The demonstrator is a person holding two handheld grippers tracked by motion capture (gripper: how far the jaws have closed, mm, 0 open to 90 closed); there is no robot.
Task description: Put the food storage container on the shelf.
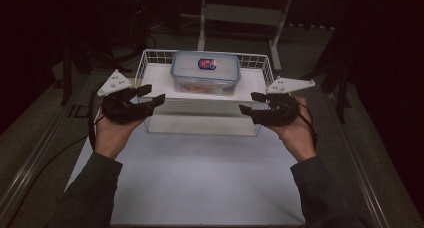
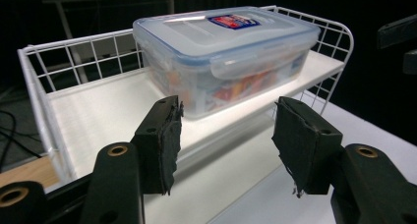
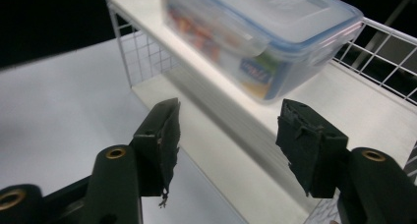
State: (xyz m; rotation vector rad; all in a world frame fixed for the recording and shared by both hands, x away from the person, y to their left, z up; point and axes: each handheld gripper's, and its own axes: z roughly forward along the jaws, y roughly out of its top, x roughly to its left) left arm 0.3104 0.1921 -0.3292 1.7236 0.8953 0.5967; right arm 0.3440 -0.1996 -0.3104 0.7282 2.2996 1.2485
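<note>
Plastic box (image 1: 205, 72) with a clip lid sits on the white wire shelf (image 1: 150, 74), at 12 o'clock on the tabletop (image 1: 200, 178). It looks full of snacks, and the lid is on. The left gripper (image 1: 148, 95) waits at 9 o'clock of the shelf and the right gripper (image 1: 249, 103) at 3 o'clock. Both have open fingers holding nothing, so picking the box up is probably not started yet.

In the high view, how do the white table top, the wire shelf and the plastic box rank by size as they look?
1. White table top, largest.
2. Wire shelf.
3. Plastic box, smallest; it sits on the shelf, farther from the camera, but the order is plain.
</note>
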